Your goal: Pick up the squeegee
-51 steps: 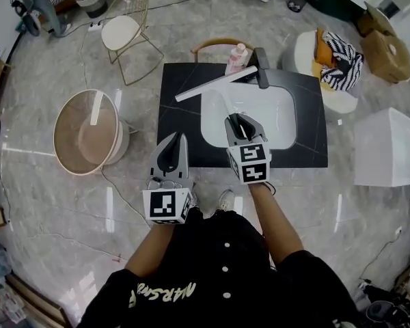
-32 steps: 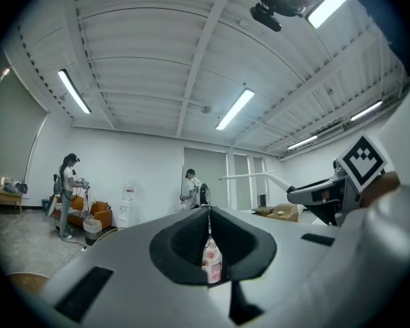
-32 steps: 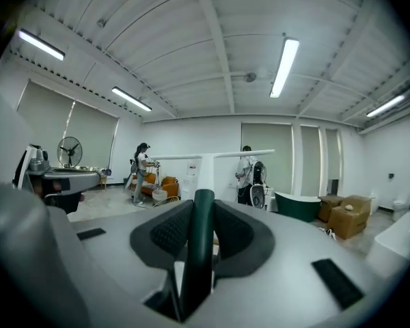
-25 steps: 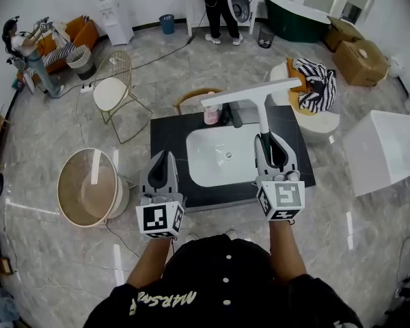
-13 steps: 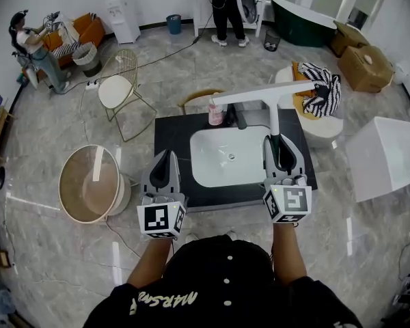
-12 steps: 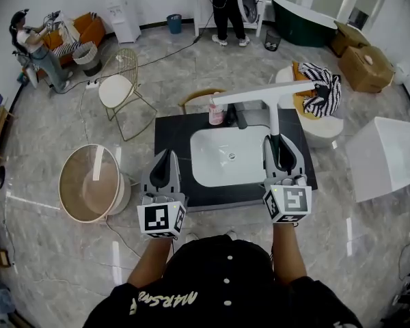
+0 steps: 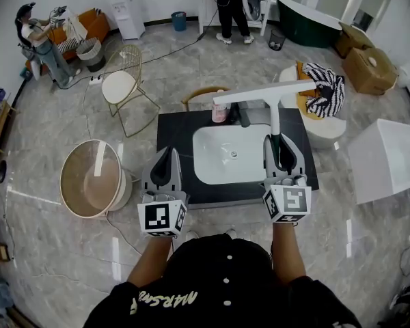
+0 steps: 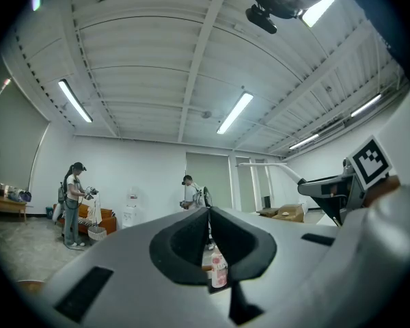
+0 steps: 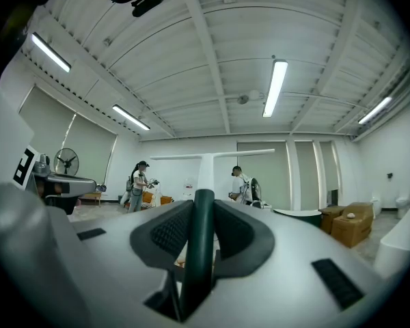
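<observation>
The right gripper (image 7: 281, 147) has its jaws clamped on the dark green handle (image 9: 199, 241) of the squeegee (image 7: 265, 95). The tool is up in the air above the white sink (image 7: 222, 166), its pale blade stretched crosswise at the top. The left gripper (image 7: 169, 156) hovers by the near left corner of the black counter (image 7: 172, 130), jaws pressed together on nothing, a pink bottle (image 7: 219, 113) beyond

Both arms reach forward at lower centre of the head view. The left gripper (image 7: 169, 156) has its jaws together. The right gripper (image 7: 281, 145) clamps the squeegee (image 7: 263, 94) handle.
</observation>
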A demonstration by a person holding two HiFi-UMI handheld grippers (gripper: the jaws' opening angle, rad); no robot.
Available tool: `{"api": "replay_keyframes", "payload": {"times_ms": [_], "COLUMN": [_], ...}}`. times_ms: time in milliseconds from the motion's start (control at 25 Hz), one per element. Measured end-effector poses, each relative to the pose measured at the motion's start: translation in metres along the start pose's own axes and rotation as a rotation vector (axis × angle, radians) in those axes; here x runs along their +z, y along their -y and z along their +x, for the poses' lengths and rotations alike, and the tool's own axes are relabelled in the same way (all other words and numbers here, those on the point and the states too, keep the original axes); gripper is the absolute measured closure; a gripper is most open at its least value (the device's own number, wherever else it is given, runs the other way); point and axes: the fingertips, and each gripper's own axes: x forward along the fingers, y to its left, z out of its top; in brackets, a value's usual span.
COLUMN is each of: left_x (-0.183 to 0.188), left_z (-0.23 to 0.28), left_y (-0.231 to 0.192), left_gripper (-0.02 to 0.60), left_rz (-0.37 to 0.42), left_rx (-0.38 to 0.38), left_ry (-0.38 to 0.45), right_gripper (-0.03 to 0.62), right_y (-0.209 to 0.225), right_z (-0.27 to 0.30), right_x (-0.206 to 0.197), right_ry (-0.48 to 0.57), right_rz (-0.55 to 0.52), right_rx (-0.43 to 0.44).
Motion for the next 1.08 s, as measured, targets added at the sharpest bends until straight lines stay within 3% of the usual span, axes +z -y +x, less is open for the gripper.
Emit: {"api": "replay_keyframes", "payload": {"times_ms": [1080], "left_x": [-0.0046], "left_z": [0.0065], "left_y": [0.004], "left_gripper": [0.563], "left_rz": [-0.003], "left_rx": [0.006], "left_ry": [-0.013], "right_gripper": [0.507], "right_y": [0.0011], "right_z": [0.0013], "right_x": [-0.0072], "right_ry": [-0.006], "right_rz": [0.013], "right_rx": [0.008]}}
